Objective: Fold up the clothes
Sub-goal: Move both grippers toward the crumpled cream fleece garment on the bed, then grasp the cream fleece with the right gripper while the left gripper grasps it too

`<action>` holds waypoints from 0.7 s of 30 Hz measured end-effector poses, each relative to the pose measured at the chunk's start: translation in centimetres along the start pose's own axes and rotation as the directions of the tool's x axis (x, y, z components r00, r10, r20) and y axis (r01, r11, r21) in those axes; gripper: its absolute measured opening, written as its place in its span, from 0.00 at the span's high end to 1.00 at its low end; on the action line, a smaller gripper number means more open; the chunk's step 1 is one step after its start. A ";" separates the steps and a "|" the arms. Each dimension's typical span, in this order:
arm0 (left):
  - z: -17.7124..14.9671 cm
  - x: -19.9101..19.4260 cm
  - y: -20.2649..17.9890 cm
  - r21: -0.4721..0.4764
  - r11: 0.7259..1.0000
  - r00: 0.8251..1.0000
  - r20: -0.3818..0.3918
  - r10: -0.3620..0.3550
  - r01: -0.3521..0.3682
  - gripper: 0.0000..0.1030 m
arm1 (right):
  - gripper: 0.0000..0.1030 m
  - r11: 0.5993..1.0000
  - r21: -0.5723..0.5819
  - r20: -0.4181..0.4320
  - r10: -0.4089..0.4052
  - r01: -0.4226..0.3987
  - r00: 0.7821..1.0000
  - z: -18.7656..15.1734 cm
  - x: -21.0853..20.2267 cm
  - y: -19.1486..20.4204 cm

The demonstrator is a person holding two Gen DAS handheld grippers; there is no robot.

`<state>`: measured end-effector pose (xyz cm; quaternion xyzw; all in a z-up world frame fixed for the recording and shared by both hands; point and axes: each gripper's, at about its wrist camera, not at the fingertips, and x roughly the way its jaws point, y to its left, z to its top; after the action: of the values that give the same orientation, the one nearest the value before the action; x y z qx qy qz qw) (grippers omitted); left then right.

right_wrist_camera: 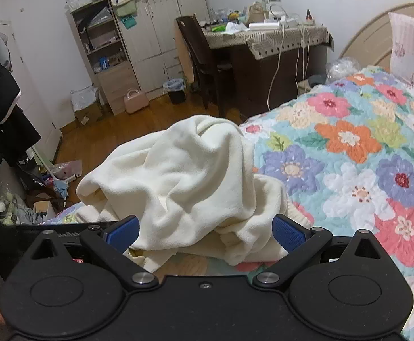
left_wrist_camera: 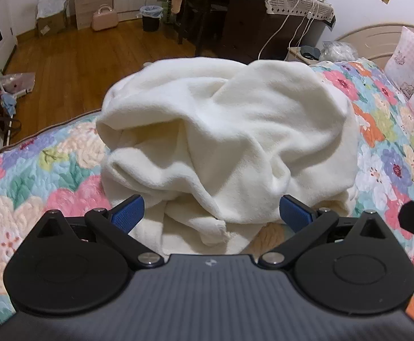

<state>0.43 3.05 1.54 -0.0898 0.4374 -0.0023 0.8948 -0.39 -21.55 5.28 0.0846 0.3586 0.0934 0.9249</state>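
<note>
Garment: cream fleece heap [left_wrist_camera: 224, 147], crumpled, unfolded, on quilt [left_wrist_camera: 50, 176] near the bed's floor-side edge; far part of the heap overhangs or reaches that edge, can't tell which.
L gripper [left_wrist_camera: 211, 213]: jaws wide apart, blue pads [left_wrist_camera: 129, 213] either side of the heap's near folds; pads look just short of the cloth, contact not clear. Nothing held.
R gripper [right_wrist_camera: 205, 234]: jaws wide apart too, pads [right_wrist_camera: 288, 234] flanking near hem of garment [right_wrist_camera: 178, 182]. Nothing held.
L view only: near folds close up w/ a small twisted end hanging toward the cam; 2 pillows [left_wrist_camera: 405, 56] at headboard, one white w/ red mark; black piece at right edge w/ a bit of blue, prob. the other gripper, can't confirm.
R view only: heap seen from the side, peaked up, ribbed cuff-like roll at its right base; much more bare quilt [right_wrist_camera: 349, 164] to the right; wardrobe [right_wrist_camera: 156, 28] and open shelf up to their tops; dark clothes hanging at left edge.
Both views: wood floor [left_wrist_camera: 87, 56], dark desk [right_wrist_camera: 278, 56] w/ patterned cloth and white cables, chair [right_wrist_camera: 201, 59], bin [left_wrist_camera: 150, 17], pink case [right_wrist_camera: 134, 101].
</note>
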 end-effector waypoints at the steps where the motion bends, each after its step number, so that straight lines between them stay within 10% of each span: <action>1: 0.1 -0.2 0.2 -0.009 1.000 1.000 0.012 -0.001 0.001 0.00 | 0.01 1.000 0.000 0.001 -0.002 0.002 1.000 -0.1 0.0 -0.2; 14: 1.4 -0.9 1.0 -0.019 0.997 0.996 0.026 0.080 -0.079 0.00 | 0.01 0.999 0.019 0.006 -0.030 0.030 1.000 0.2 0.7 -1.6; 21: 4.5 2.8 2.8 -0.142 0.989 0.999 -0.015 -0.051 0.049 0.03 | 0.01 0.998 0.048 -0.031 0.044 -0.043 0.999 1.4 3.7 -1.2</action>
<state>5.47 6.33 1.57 -0.1641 0.4424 0.0055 0.8816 3.35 -21.98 3.60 0.1127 0.3737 0.1065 0.9145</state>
